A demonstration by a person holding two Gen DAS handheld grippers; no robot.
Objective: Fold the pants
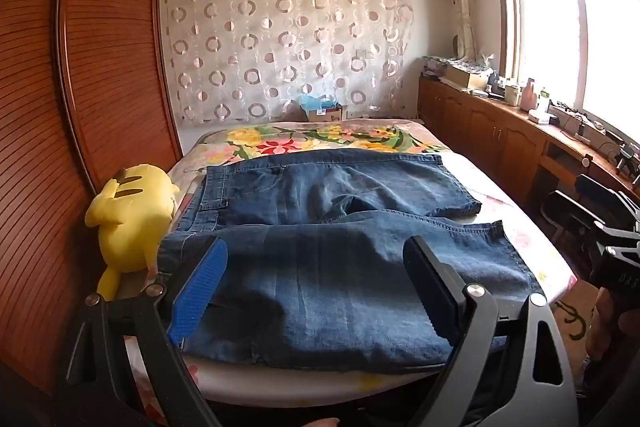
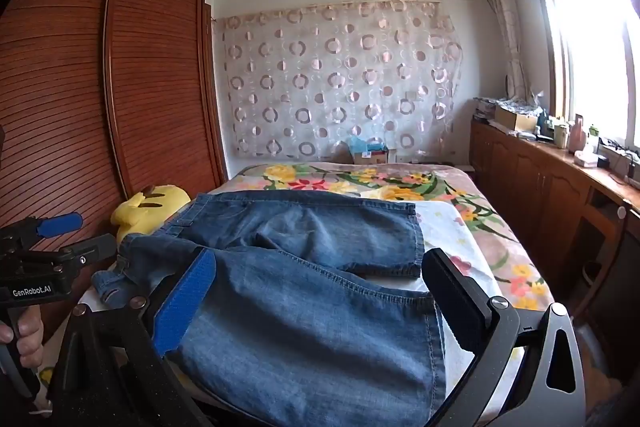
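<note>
Denim pants [image 1: 320, 227] spread flat on the bed [image 1: 532, 251], both hand-held grippers released above them.

Blue jeans, faded down the leg fronts, lie crosswise on the white and floral cover; waistband toward the yellow plush toy [image 1: 128, 219] by the wooden wardrobe [image 1: 100, 67], hems toward the window side. Legs are apart in a shallow V, near leg overlapping the far one at the crotch, some wrinkling there. Left hand-held gripper [image 1: 316, 267] hangs over the near leg, jaws wide, nothing between them. Right hand-held gripper [image 2: 320, 275] likewise spread wide over the near leg, gripping nothing.
</note>
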